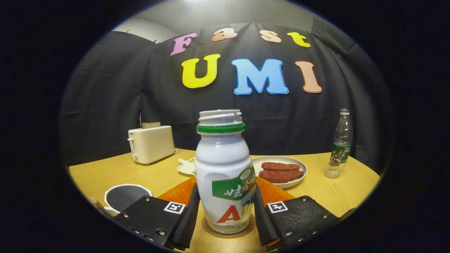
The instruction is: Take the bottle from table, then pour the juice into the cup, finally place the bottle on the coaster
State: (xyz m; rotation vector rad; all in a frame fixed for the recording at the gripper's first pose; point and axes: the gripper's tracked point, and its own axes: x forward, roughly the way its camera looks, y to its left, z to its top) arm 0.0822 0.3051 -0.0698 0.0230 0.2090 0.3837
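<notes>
Starting at the left of the wooden table (116, 172), we are seeing a cream toaster (152, 144) with a slice of bread in its slot, and nearer to us a dark cup (124, 196) with a pale rim, just beside the left finger. Moving to the middle, we are looking at the bottle (225, 172), uncapped, upright, standing on the round coaster (228, 230) with an orange mat (179, 191) behind it. Our gripper (226, 212) is bracketing the bottle's lower body, one finger on each side; both pads seem to be touching the label, but we cannot tell whether they are pressing or just resting there. We are judging the bottle to be smooth, light plastic that could give a little under a squeeze and slip easily, and with no cap it could spill if tipped. Its straight lower body, below the shoulder, looks like the soundest place to hold. Further right, a plate (281, 161) is carrying two brown slices, and beyond it a clear water bottle (341, 144) is standing well apart.
</notes>
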